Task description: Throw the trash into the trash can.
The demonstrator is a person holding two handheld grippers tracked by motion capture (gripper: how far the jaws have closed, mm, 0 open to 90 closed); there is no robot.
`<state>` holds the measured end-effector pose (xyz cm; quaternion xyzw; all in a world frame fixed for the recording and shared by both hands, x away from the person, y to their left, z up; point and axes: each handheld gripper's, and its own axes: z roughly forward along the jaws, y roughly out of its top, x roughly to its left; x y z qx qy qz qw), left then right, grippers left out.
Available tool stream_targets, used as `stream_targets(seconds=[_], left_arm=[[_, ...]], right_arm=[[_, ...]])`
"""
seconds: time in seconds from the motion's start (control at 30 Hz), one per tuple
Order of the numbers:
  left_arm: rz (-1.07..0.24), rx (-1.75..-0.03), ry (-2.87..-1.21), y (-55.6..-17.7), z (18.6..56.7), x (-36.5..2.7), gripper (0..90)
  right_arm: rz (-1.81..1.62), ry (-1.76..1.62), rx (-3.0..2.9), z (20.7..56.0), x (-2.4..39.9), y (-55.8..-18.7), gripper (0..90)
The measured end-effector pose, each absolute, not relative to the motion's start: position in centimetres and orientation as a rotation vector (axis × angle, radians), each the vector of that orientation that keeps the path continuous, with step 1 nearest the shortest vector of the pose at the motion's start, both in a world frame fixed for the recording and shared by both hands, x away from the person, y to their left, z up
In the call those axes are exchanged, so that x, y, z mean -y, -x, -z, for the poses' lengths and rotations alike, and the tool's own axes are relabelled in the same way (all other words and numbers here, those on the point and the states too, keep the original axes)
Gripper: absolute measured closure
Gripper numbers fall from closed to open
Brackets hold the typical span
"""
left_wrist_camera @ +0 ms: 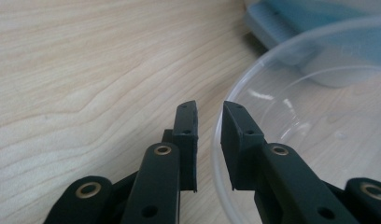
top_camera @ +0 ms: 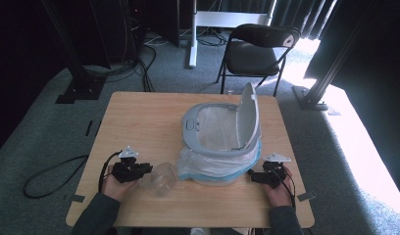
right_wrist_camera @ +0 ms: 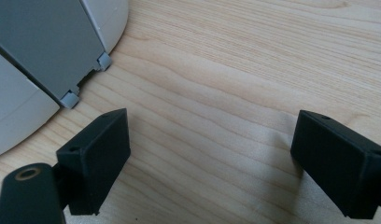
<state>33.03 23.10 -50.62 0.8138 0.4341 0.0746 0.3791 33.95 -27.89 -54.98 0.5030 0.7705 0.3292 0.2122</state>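
1. Wooden bench (top_camera: 139,122) across the middle of the high view, grey carpet all round, a black folding chair (top_camera: 257,51) standing beyond the far edge.
2. Grey bin (top_camera: 222,147) sitting right of centre on the bench, lid (top_camera: 249,115) tipped up on its right side, a translucent liner bag (top_camera: 212,166) bulging out under the rim.
3. Clear plastic cup (top_camera: 160,180) lying on its side just left of the bin, close to it, mouth turned toward the near-left corner.
4. Left hand-held gripper (top_camera: 139,171) low on the bench, right at the cup's mouth, grasping the cup by its rim.
5. Same grip up close in the left gripper view: thin clear rim (left_wrist_camera: 215,140) running between the two black pads, one pad inside the cup (left_wrist_camera: 291,107), one outside, only a narrow gap left.
6. Right hand-held gripper (top_camera: 254,177) resting near the right edge, just beside the bin's base, released.
7. In the right gripper view, jaws spread wide over bare wood, nothing between them, the bin's pale wall (right_wrist_camera: 48,51) off to the upper left.
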Motion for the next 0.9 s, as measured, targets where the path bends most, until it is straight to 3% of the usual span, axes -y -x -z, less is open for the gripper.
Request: stream_targets(seconds=[0.33,0.63,0.9], left_arm=[[-0.215,-1.098,-2.042,-32.7,49.8,-23.5,73.3],[-0.290,-1.057,-1.932,-31.3,46.5,-23.9,57.7],[-0.298,-0.943,-1.938,-29.8,44.7,-22.1,53.8]], right_arm=[[-0.914,-1.397,-2.140,55.0,27.9,-33.9,11.1],[-0.914,-1.397,-2.140,55.0,27.9,-33.9,11.1],[-0.914,-1.397,-2.140,55.0,27.9,-33.9,11.1]])
